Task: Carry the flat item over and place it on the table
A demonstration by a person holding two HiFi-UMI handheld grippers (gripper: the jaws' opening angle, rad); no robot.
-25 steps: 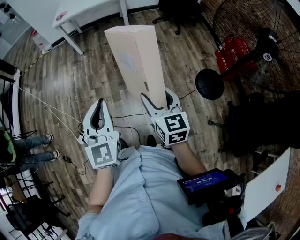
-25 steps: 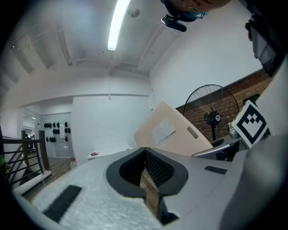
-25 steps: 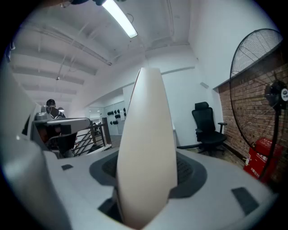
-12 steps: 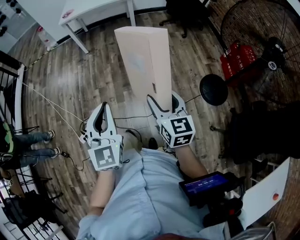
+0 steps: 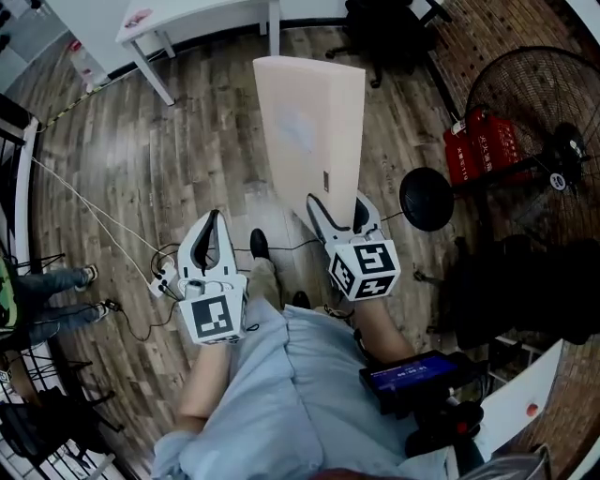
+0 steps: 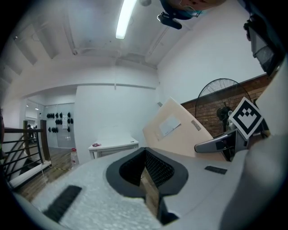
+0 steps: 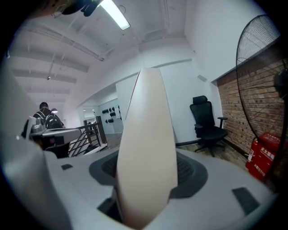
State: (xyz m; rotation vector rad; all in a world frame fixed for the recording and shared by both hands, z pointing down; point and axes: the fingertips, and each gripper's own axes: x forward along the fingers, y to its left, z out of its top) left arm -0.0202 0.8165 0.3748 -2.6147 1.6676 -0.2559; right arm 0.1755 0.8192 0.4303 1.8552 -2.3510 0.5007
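The flat item is a long, thin beige box [image 5: 314, 122] with a small label on its face. It stands up and forward from my right gripper [image 5: 336, 208], which is shut on its lower end. In the right gripper view the box's edge [image 7: 148, 148] fills the gap between the jaws of that gripper [image 7: 148, 182]. My left gripper [image 5: 214, 223] hangs to the left of the box, apart from it, shut and empty, its tips meeting [image 6: 145, 152]. The left gripper view also shows the box [image 6: 177, 130] and the right gripper [image 6: 225, 141]. The white table [image 5: 187, 14] stands ahead at the top of the head view.
A large floor fan [image 5: 539, 103] and a red extinguisher [image 5: 483, 150] stand at the right, a round black base [image 5: 427, 197] close to the right gripper. A black office chair [image 5: 384, 23] is beside the table. Cables [image 5: 103, 220] run over the wooden floor. Someone's feet [image 5: 56, 281] show at the left.
The person has walked forward: the table and chair have drawn nearer, and the fan has slid right. The box stays in the right gripper. A shoe now shows between the grippers.
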